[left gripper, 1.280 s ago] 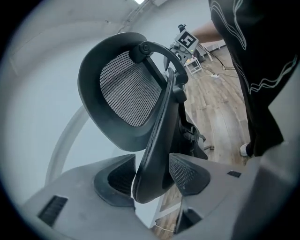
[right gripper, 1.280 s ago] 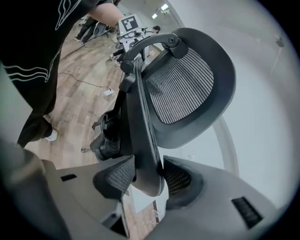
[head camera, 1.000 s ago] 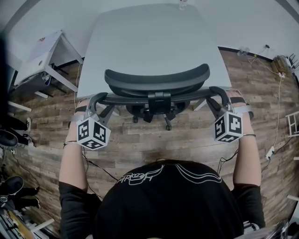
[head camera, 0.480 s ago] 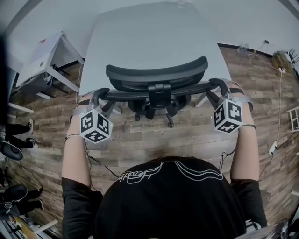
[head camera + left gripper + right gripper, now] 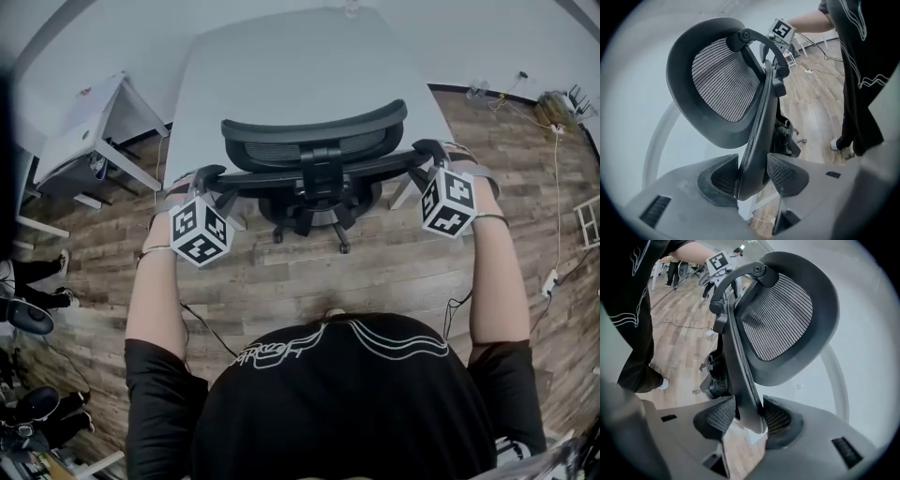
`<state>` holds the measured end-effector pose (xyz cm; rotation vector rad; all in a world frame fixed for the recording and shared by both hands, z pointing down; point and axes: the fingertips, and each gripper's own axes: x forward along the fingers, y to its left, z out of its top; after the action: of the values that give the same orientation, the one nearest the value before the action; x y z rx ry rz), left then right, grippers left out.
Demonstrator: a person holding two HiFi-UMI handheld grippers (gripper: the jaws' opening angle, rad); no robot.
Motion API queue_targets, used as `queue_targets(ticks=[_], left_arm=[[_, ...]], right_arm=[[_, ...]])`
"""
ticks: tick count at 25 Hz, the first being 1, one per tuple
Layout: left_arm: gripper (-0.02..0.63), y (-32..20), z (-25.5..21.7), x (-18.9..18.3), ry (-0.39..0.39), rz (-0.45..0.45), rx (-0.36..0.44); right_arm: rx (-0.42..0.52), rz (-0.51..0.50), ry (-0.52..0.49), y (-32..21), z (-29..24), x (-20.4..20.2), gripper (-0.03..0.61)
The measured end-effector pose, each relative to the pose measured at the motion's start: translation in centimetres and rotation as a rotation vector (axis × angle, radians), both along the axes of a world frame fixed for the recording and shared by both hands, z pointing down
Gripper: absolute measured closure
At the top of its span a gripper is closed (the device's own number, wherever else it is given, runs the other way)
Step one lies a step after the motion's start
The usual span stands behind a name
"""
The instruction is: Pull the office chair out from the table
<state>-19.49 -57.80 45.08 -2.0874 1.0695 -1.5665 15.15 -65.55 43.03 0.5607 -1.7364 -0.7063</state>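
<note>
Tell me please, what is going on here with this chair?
A person stands behind the office chair with a gripper in each hand. The left gripper is closed on the left edge of the chair's backrest, and the right gripper on its right edge. The chair stands pushed in at the grey table, with its back at the table's near edge.

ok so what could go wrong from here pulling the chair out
1. The left tongs and right tongs each pinch only the thin side rim of the backrest, so a hard tug might slip them off.
2. An uneven pull could swing the office chair into the table edge.
3. The person stands close behind, so a castor may roll onto a shoe.
</note>
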Motion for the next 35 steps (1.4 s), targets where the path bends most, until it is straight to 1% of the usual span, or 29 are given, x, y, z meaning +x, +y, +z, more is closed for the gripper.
queue_targets(ticks=[3,7,11,15,21,26,31,35], left_arm=[[0.423,0.0,-0.3,0.1,-0.009,0.001,-0.028],[0.423,0.2,-1.0,0.2,-0.002,0.000,-0.048],[0.423,1.0,-0.4,0.2,0.013,0.001,-0.059],[0.423,4.7,-0.4,0.3,0.006,0.021,-0.057],[0.422,10.7,0.6,0.6,0.017,0.044,-0.017],[0.422,14.0,0.4,0.4,0.017,0.063,-0.002],[0.420,17.0,0.2,-0.1,0.011,0.075,0.036],[0.420,19.4,0.4,-0.5,0.010,0.074,0.037]], right_arm=[[-0.034,0.006,0.010,0.5,-0.3,0.2,0.373],[-0.042,0.042,0.028,1.2,-1.1,0.4,0.374],[-0.037,0.052,-0.006,2.4,-0.5,0.5,0.373],[-0.024,0.094,-0.001,6.9,-0.5,0.7,0.373],[-0.007,0.145,-0.002,13.8,0.6,1.1,0.371],[0.000,0.180,-0.002,17.8,0.4,1.0,0.369],[0.018,0.209,-0.016,21.3,0.2,0.5,0.368],[0.015,0.226,-0.016,24.2,0.5,0.1,0.368]])
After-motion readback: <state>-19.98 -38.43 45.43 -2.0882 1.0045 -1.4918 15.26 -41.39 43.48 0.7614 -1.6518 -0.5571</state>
